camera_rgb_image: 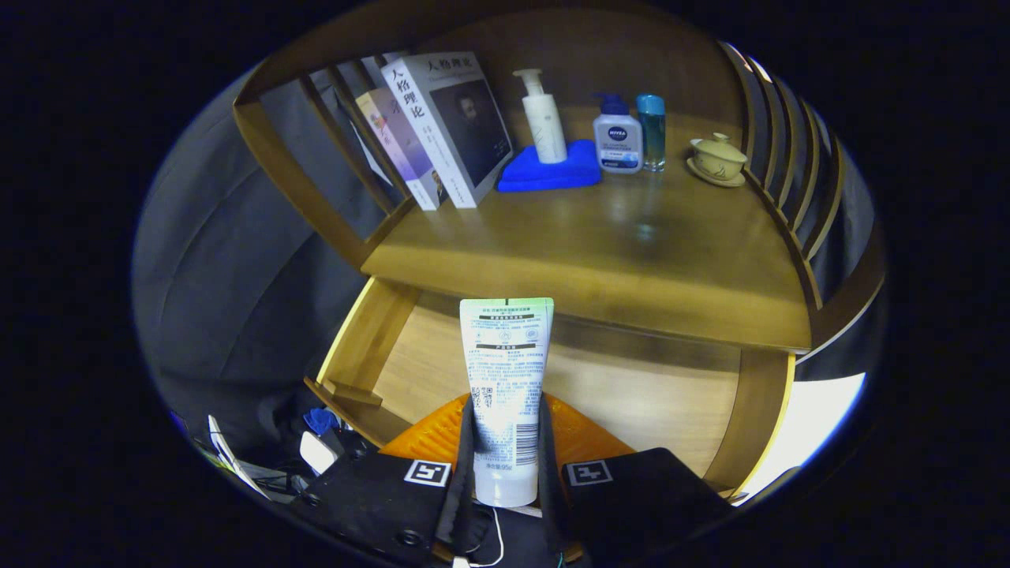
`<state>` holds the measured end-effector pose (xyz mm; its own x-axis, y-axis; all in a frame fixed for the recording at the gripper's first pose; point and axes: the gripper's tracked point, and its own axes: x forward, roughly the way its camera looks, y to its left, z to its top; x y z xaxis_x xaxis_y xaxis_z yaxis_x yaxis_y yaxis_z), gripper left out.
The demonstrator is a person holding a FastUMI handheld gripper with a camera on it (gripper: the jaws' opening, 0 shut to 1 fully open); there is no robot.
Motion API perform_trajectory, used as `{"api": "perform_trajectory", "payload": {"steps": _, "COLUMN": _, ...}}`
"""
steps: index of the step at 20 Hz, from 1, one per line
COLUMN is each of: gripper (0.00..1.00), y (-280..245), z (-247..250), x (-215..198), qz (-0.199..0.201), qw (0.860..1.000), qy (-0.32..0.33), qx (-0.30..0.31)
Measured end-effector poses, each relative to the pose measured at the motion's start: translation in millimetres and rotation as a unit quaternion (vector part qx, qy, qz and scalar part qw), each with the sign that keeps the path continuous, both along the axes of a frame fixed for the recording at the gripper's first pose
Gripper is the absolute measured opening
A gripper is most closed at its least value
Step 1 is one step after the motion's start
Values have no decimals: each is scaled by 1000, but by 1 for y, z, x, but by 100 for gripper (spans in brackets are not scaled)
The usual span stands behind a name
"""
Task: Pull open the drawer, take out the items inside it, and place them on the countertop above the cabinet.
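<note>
Gripper view: gripper (506,442) clamping tube (506,371).

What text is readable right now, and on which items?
"人格理论": cover and spine of the white leaning book.
"NIVEA": the white pump bottle with blue cap.
Too small to read: print on the white squeeze tube clamped between the shut jaws.
Blurred: the pale purple book behind.

Tongs (506,442), square coded markers, white cable
</note>
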<state>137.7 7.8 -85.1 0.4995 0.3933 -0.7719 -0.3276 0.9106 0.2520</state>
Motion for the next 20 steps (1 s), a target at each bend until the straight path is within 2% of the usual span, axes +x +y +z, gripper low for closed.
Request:
{"api": "perform_trajectory", "payload": {"steps": 4, "gripper": 39, "y": -2, "z": 5, "x": 27, "qz": -36, "qw": 999, "qy": -5, "qx": 22}}
{"api": "perform_trajectory", "payload": {"steps": 8, "gripper": 39, "y": -7, "z": 7, "x": 67, "qz": -94, "qw": 994, "qy": -17, "qx": 53}}
{"api": "perform_trajectory", "payload": {"steps": 14, "gripper": 39, "y": -16, "z": 10, "x": 124, "qz": -188, "qw": 976, "qy": -31, "qx": 106}}
{"api": "perform_trajectory", "payload": {"steps": 17, "gripper": 39, "y": -16, "z": 9, "x": 149, "qz": -217, "qw": 967, "qy": -33, "qx": 126}}
{"api": "perform_trajectory", "payload": {"steps": 20, "gripper": 39, "y": -15, "z": -3, "x": 165, "qz": -220, "qw": 969, "qy": -39, "qx": 109}}
